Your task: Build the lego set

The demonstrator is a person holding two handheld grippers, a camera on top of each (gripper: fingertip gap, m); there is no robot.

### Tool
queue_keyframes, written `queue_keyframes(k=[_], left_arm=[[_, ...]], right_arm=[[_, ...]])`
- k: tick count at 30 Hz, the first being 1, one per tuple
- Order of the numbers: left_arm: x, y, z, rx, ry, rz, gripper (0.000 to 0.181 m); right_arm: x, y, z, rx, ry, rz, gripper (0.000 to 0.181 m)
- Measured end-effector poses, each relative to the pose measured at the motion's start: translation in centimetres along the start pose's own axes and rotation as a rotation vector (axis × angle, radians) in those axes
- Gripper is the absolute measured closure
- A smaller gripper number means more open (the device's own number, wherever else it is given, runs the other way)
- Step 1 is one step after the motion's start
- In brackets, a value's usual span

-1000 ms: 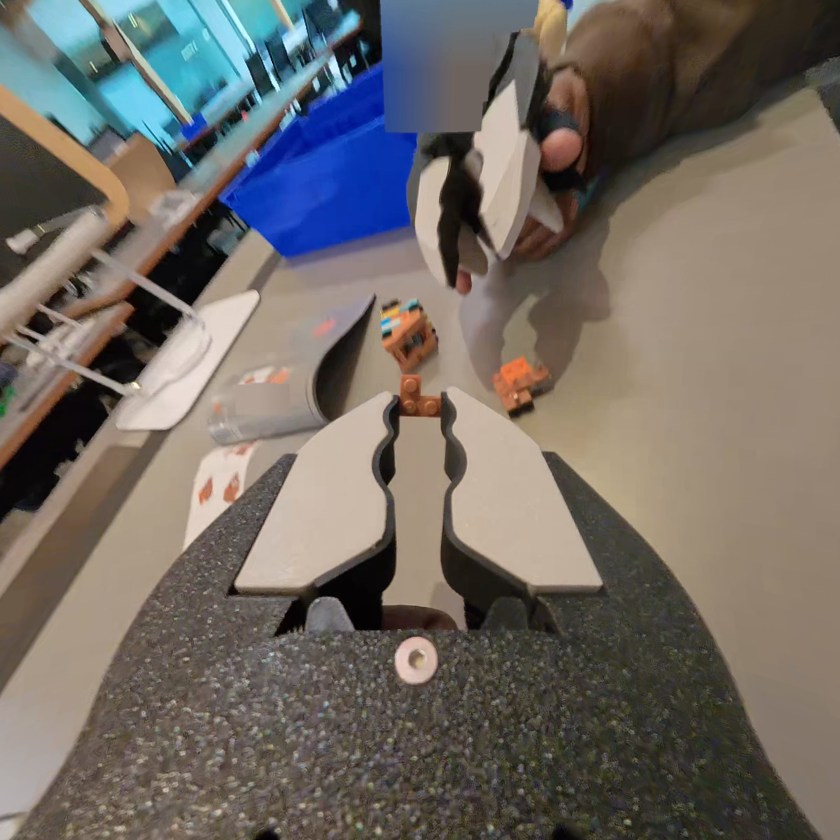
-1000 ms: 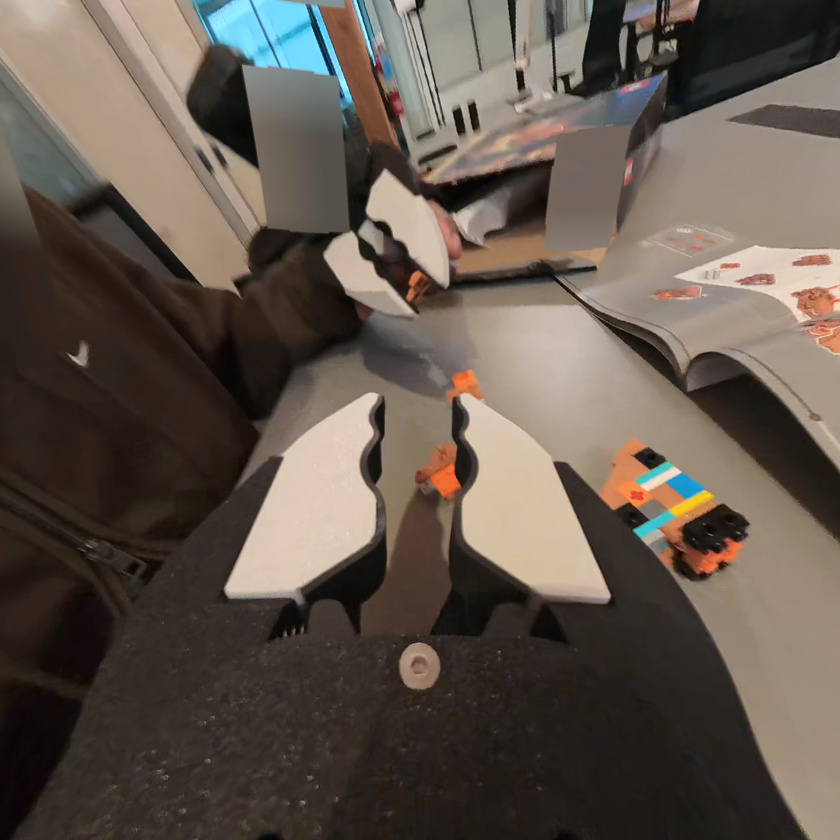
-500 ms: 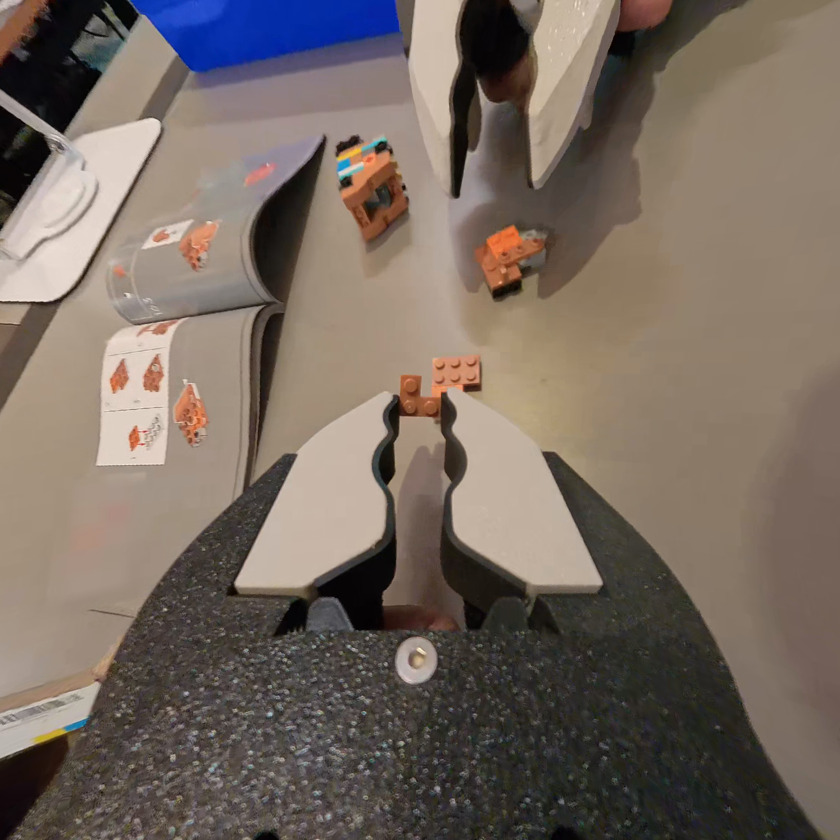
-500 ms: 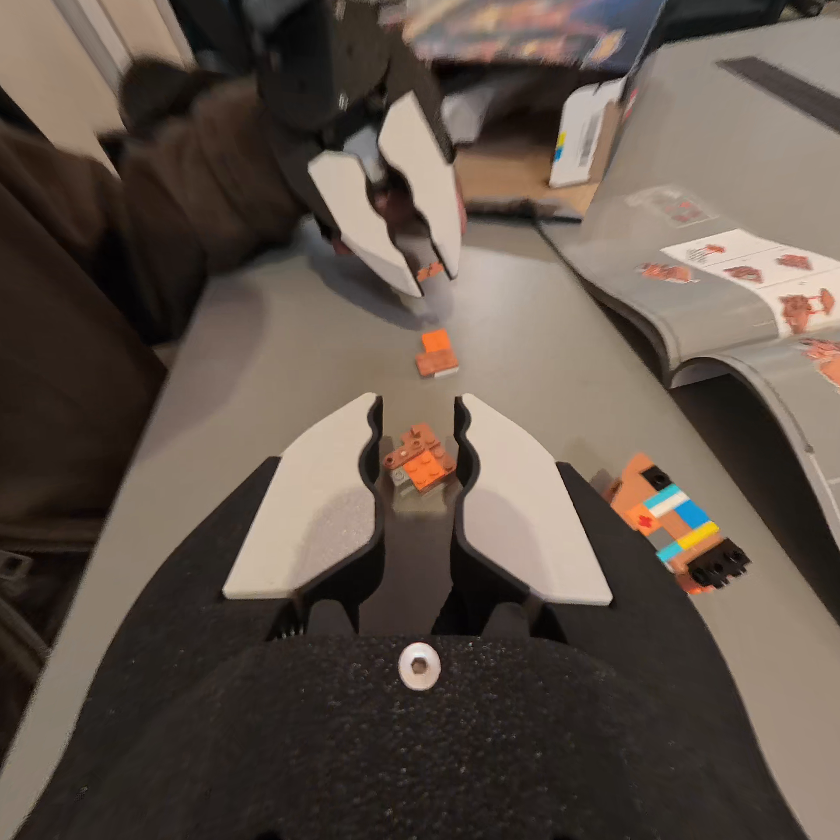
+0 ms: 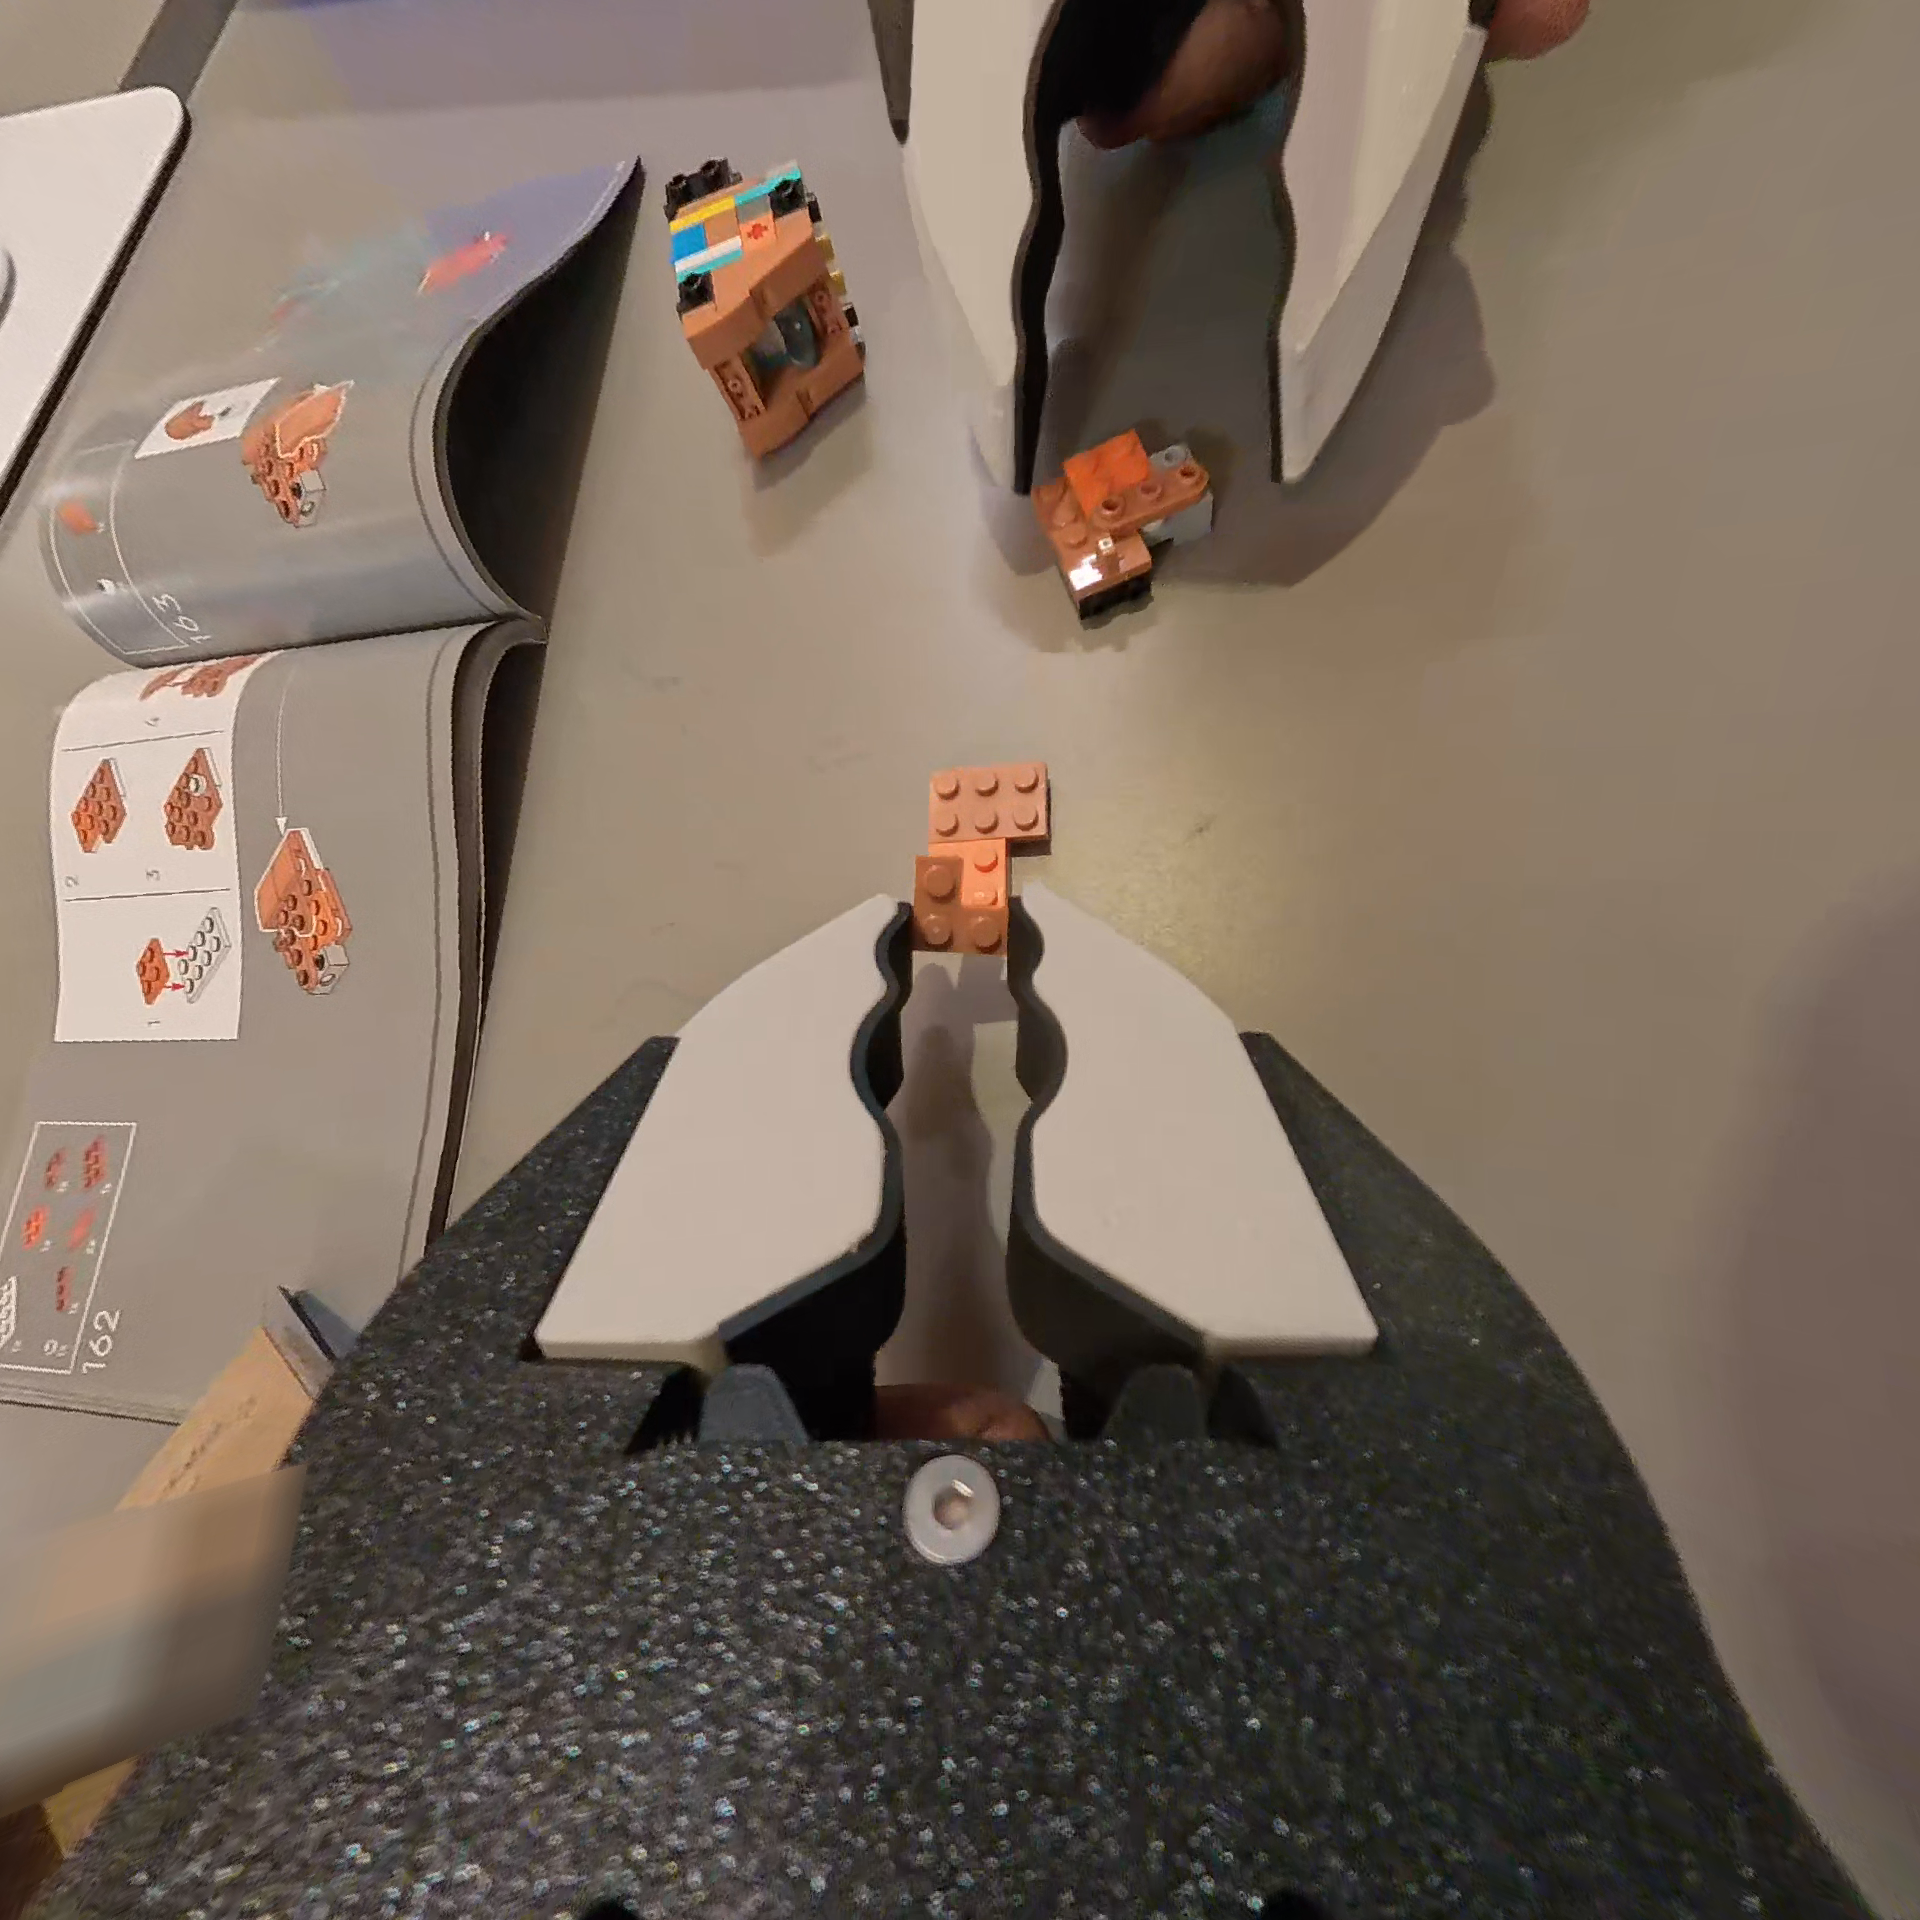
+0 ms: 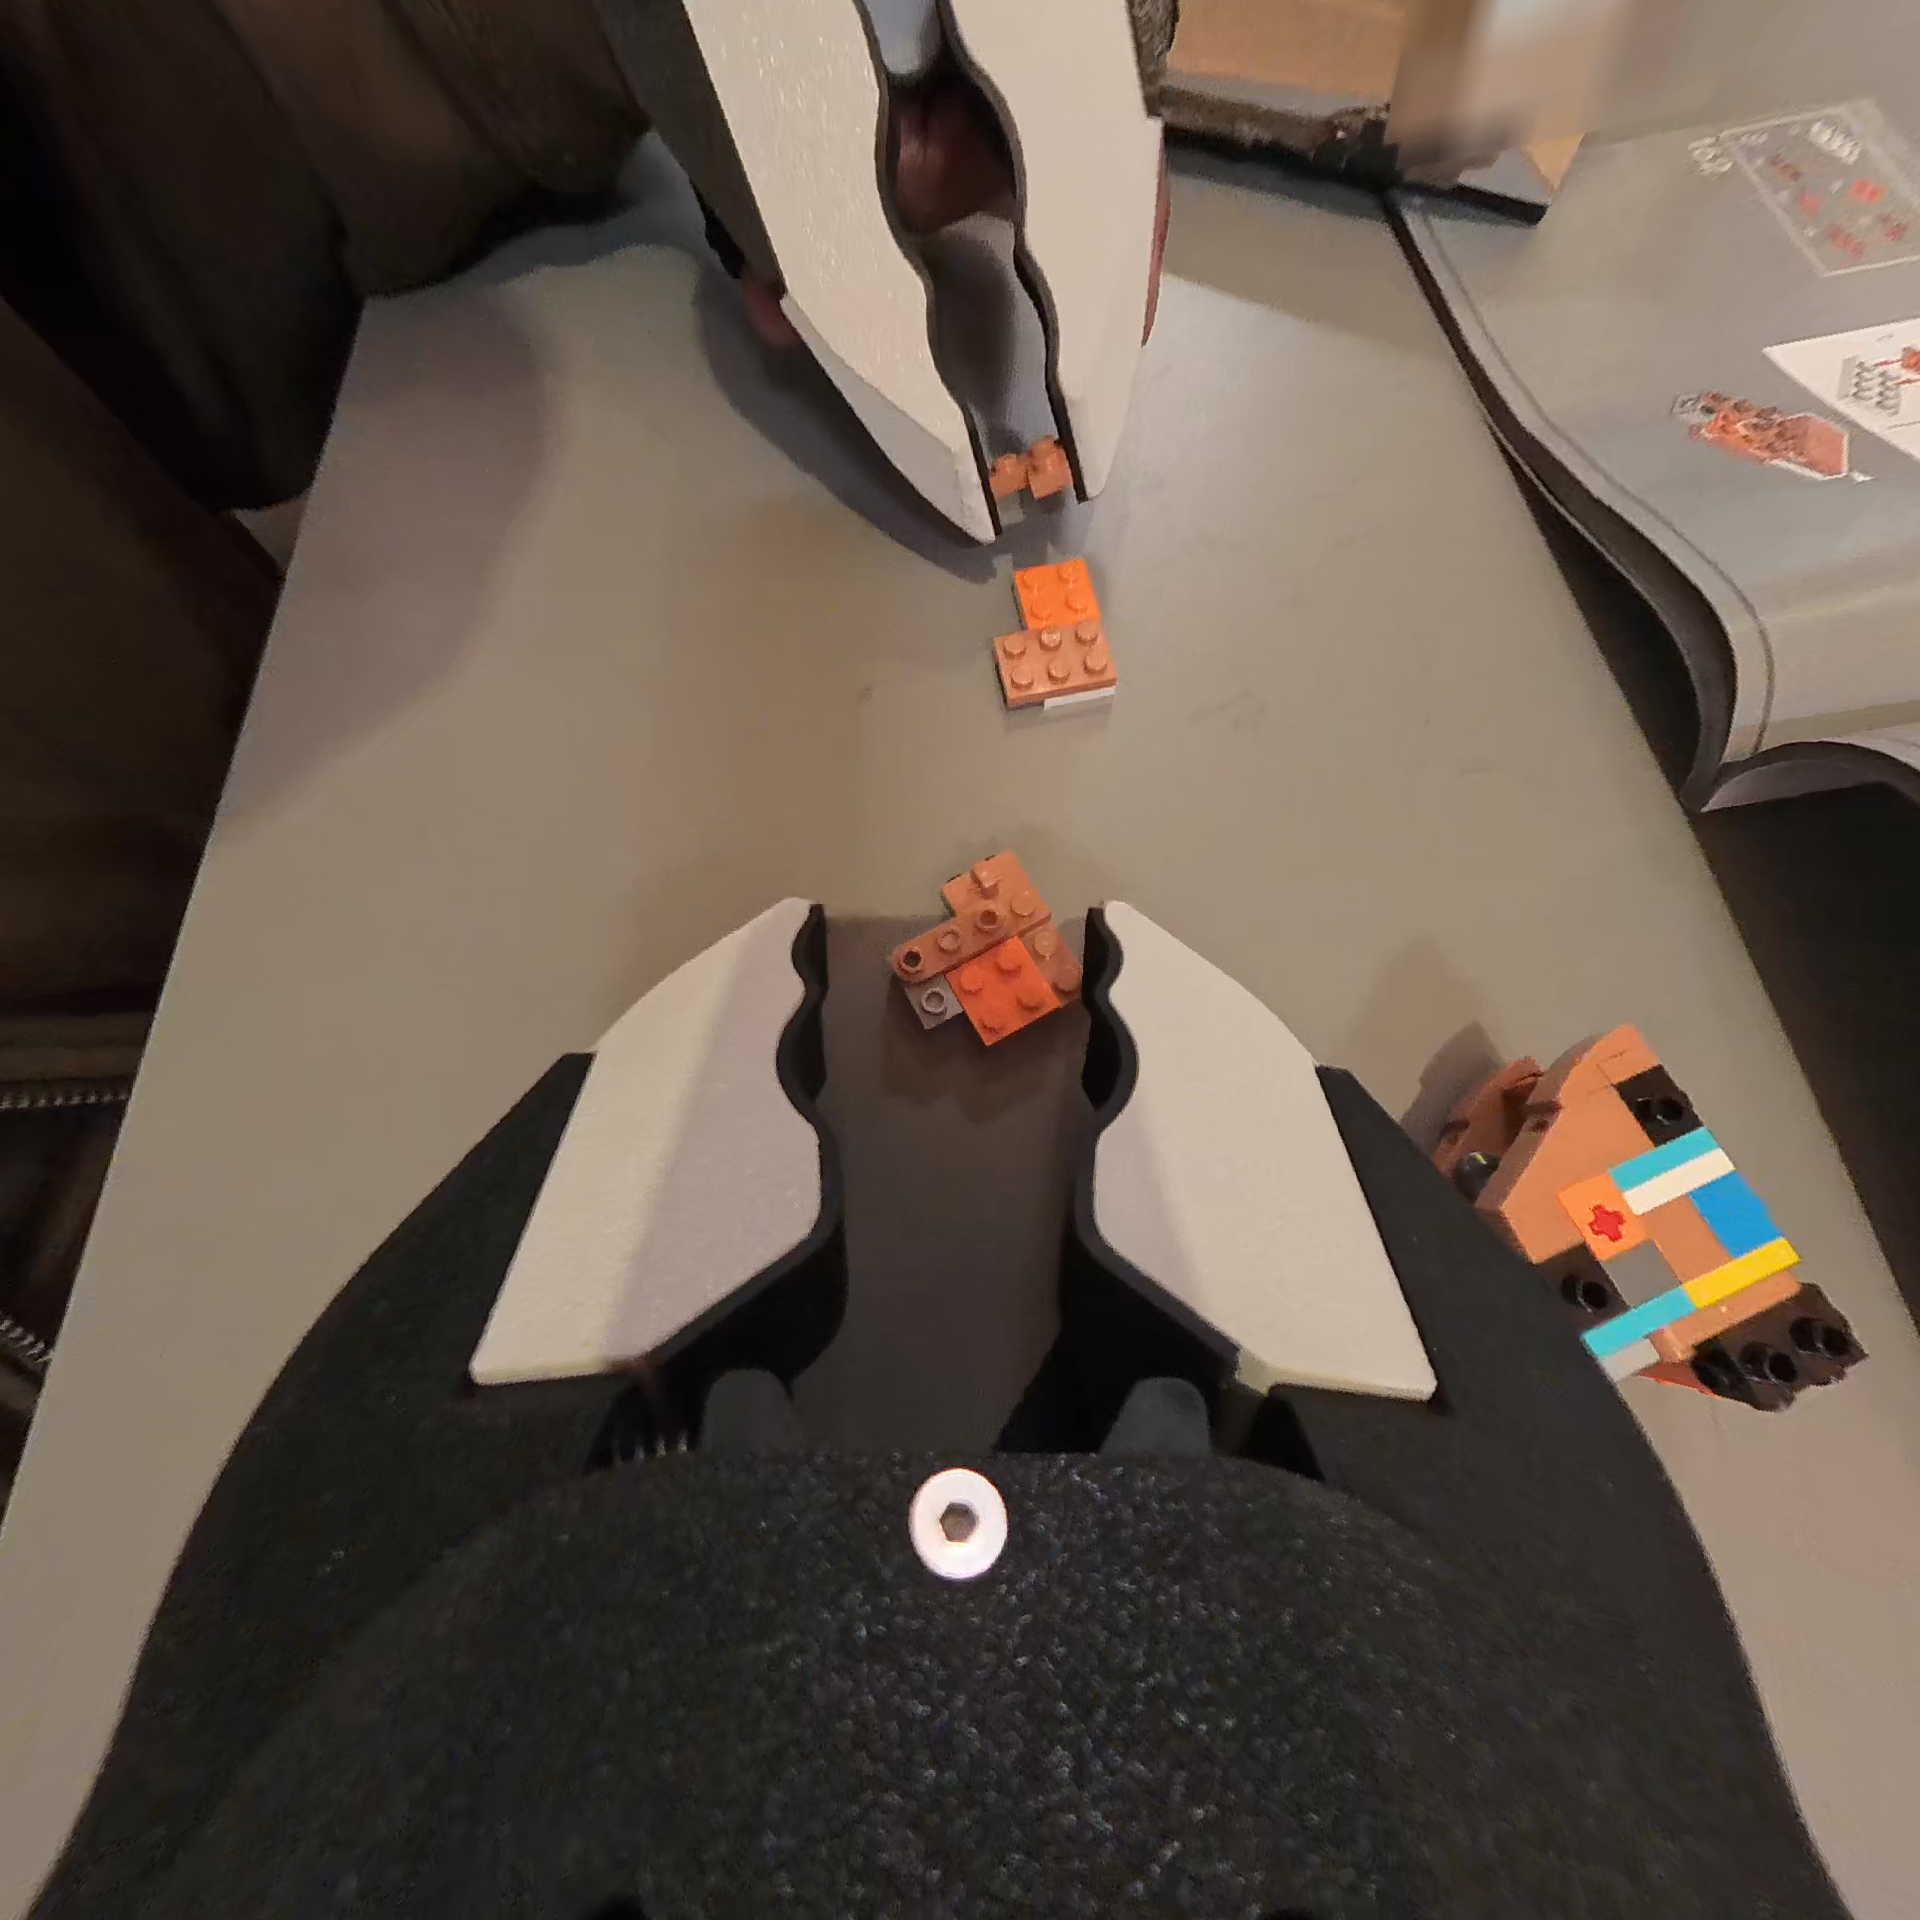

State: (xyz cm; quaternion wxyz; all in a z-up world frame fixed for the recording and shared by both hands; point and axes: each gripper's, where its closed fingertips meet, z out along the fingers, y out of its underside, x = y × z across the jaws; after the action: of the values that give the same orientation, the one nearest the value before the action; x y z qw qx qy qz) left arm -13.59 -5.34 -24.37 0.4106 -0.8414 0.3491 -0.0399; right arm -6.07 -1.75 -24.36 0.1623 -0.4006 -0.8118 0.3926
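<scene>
On the grey surface [image 5: 1455,935], four clusters of lego lie in view. Left gripper [image 5: 961,914] — clamped on a small brown L-shaped plate [image 5: 948,914], held at its fingertips just above the surface, right beside a flat assembly of a brown six-stud plate and an orange plate [image 6: 1055,639]; whether the two touch cannot be told. Right gripper [image 6: 951,940] — jaws apart, tips lowered to either side of a small brown-and-orange sub-assembly with a grey piece [image 6: 987,961], which sits between the fingers, not yet gripped. To the right gripper's right lies a larger tan block build with blue, yellow and teal stripes and black ends [image 6: 1652,1226], tipped on its side. An open instruction booklet [image 5: 260,727] rests at the surface's edge, pages curling at the spine.
</scene>
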Motion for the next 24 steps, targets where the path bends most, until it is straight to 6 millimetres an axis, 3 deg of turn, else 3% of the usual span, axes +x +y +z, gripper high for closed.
queue_keyframes(k=[24], left_arm=[[-0.11, -0.04, 0.21, 0.005, -0.004, -0.016, 0.164]], right_arm=[[0.33, 0.66, 0.58, -0.047, 0.028, 0.016, 0.142]])
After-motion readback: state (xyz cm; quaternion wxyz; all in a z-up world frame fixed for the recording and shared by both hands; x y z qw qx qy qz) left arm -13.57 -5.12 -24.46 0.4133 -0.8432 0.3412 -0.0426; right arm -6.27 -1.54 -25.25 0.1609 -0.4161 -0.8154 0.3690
